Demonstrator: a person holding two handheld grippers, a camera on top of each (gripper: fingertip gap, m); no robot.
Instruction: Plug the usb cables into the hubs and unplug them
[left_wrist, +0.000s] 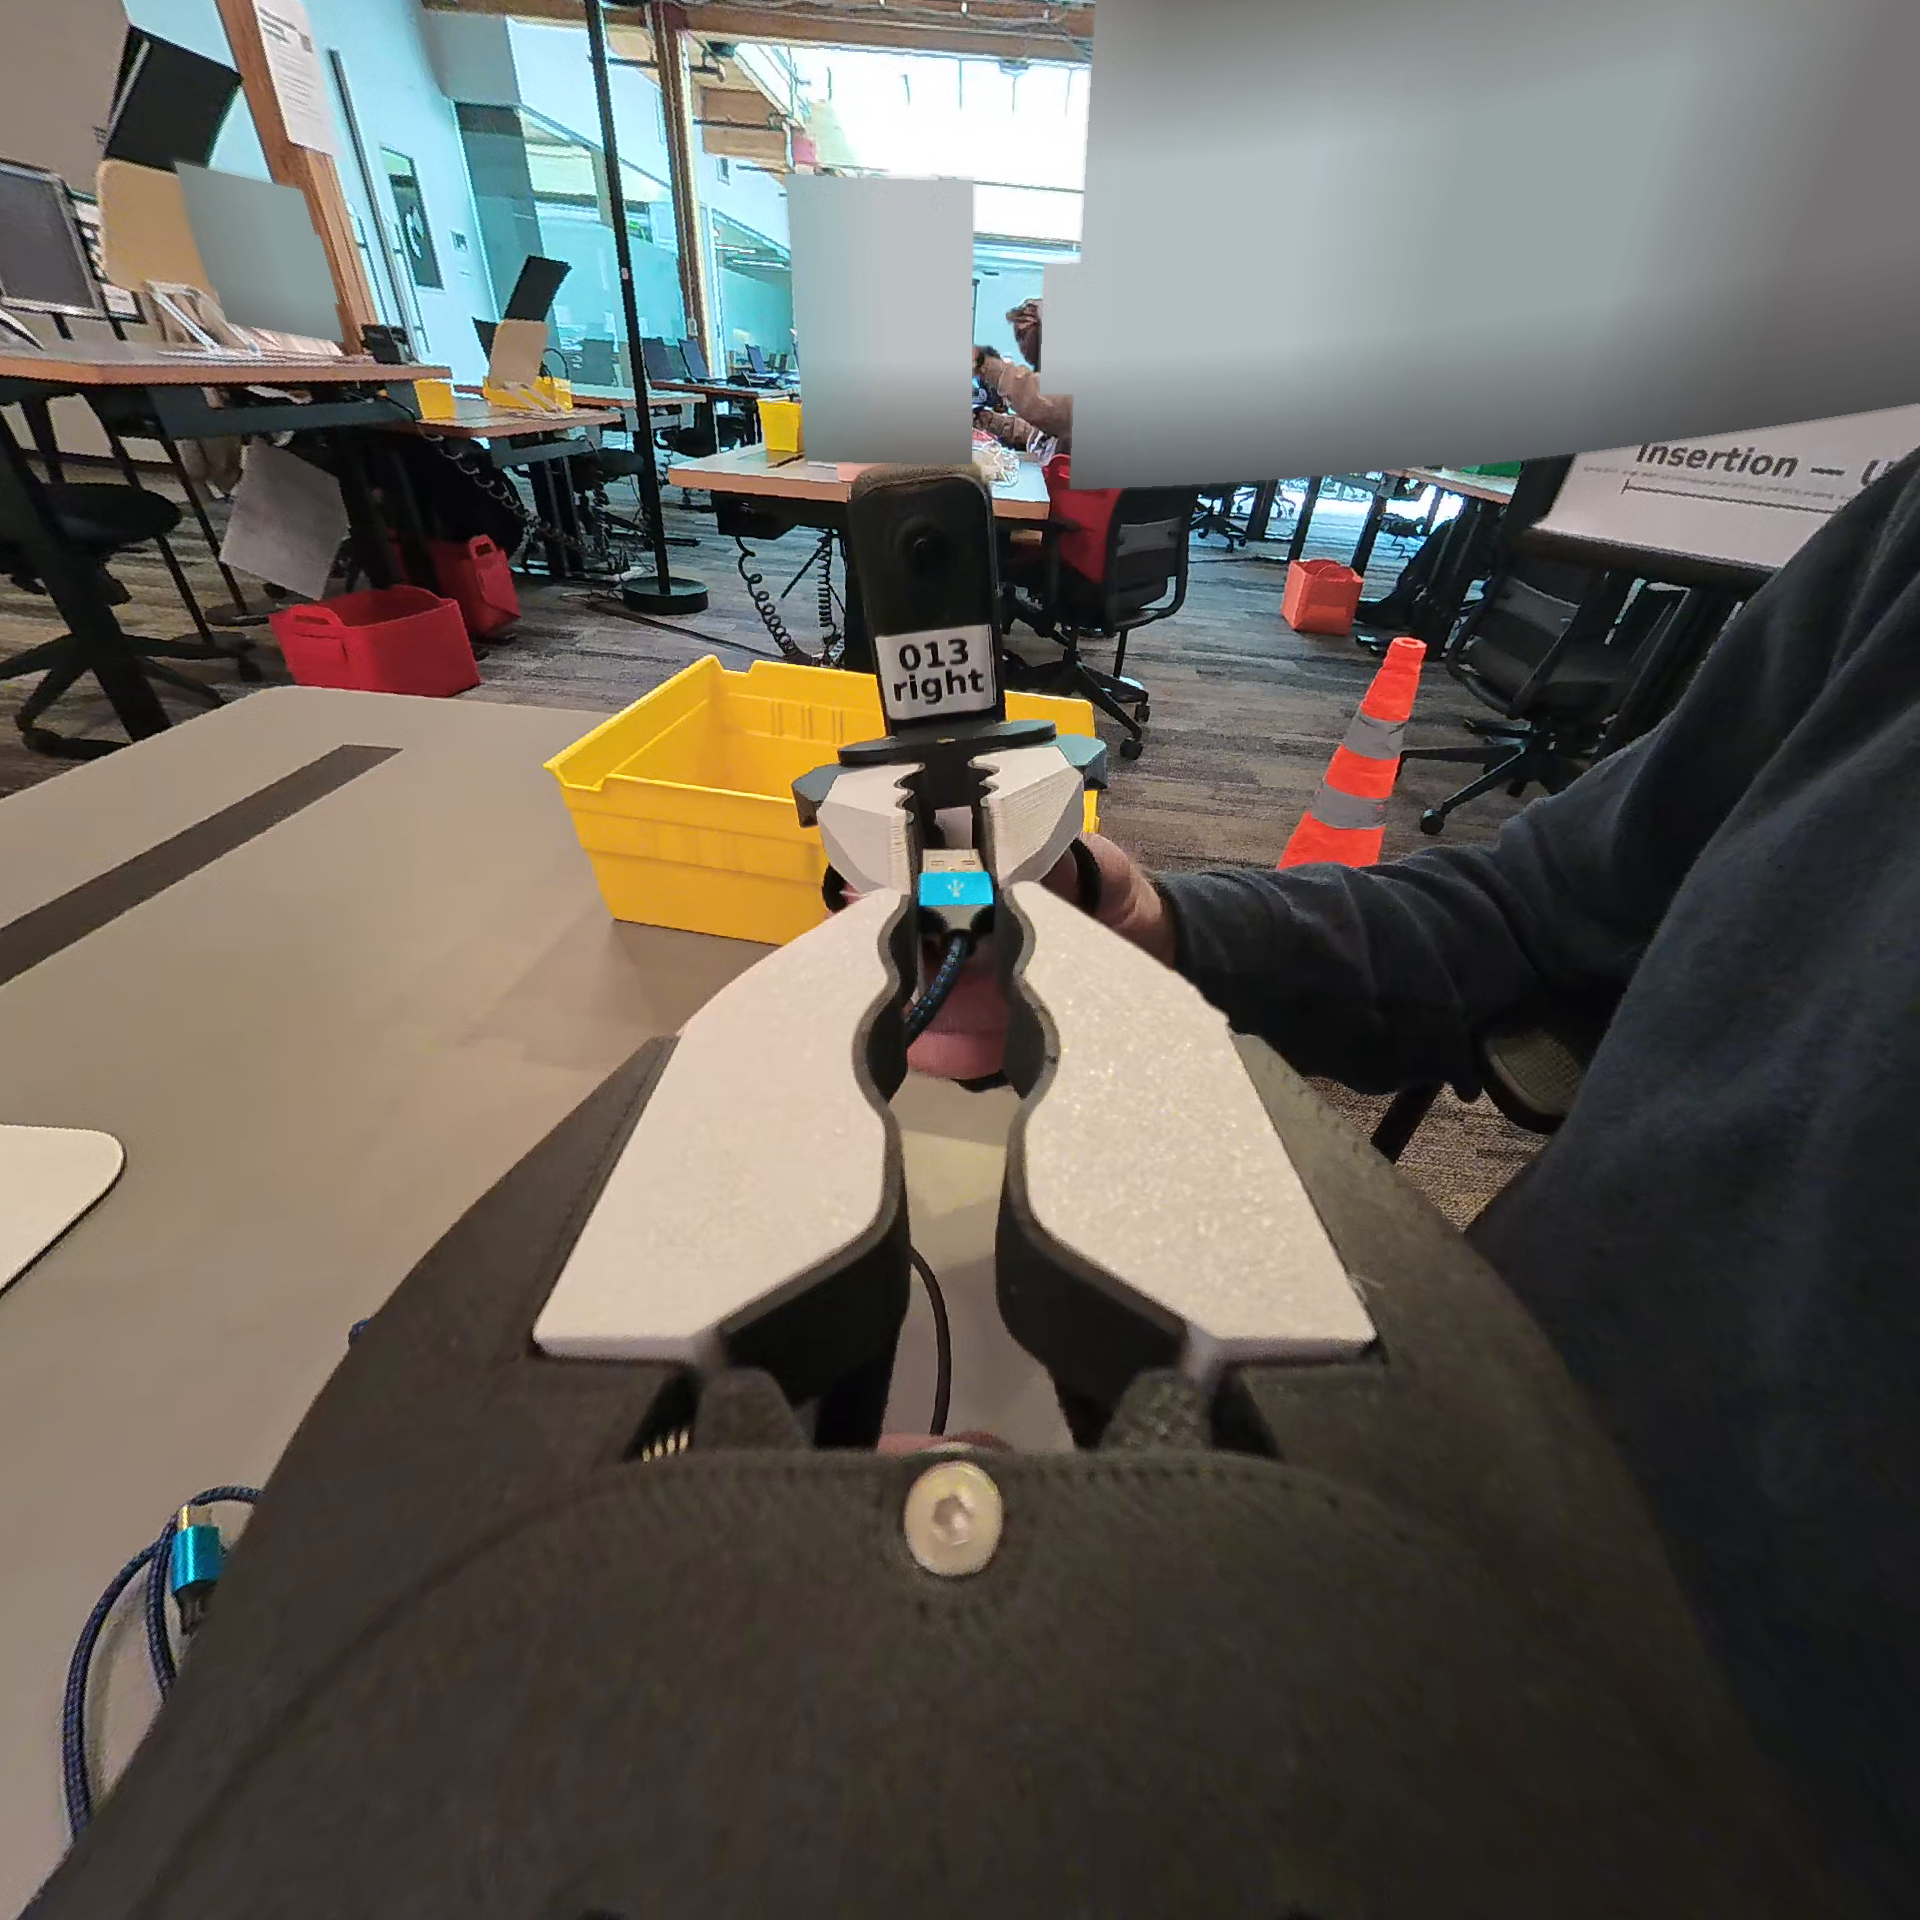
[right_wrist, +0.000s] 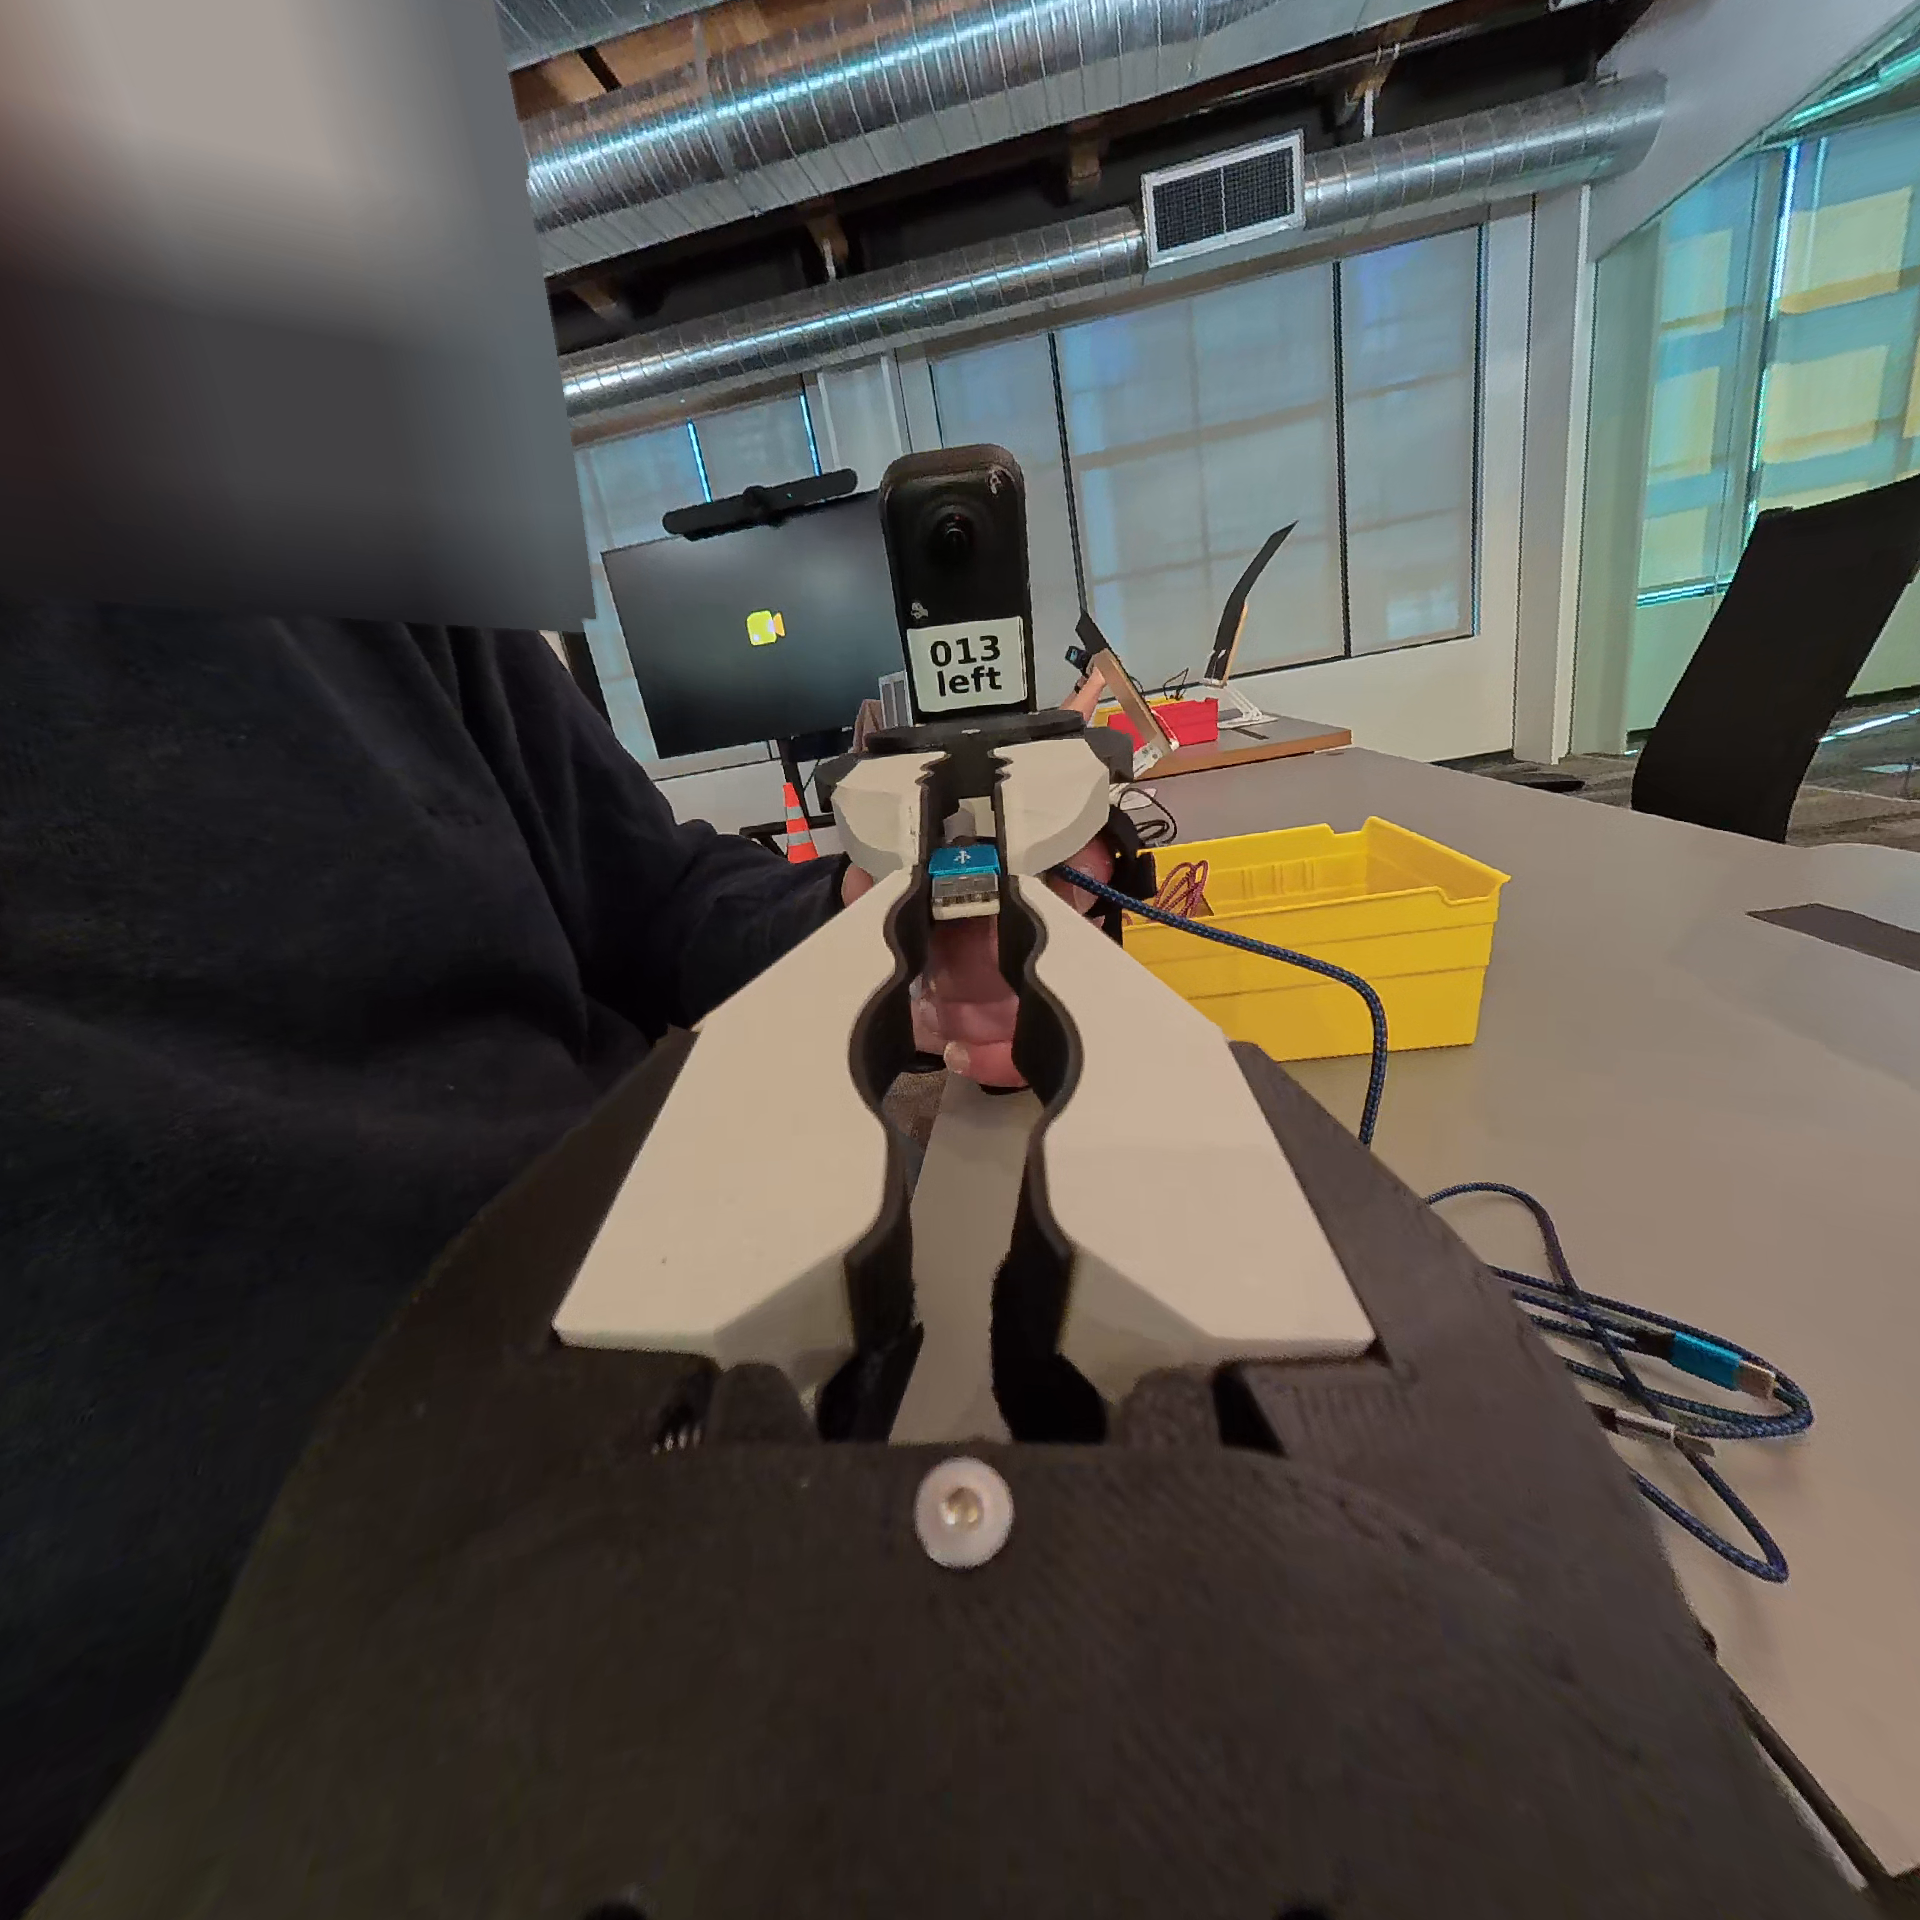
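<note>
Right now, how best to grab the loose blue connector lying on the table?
Probably pinch the blue connector by its housing's long sides, coming from above: it lies flat on the table amid cable coils, and the metal tip must stay free.

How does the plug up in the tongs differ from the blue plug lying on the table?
The held plug is up off the table, between the tips of the left tongs and right tongs; the table plug lies flat among cable loops. The held plug has a broad metal shell; the table plug's metal tip looks narrower. Both have blue housings and blue braided cable.
</note>
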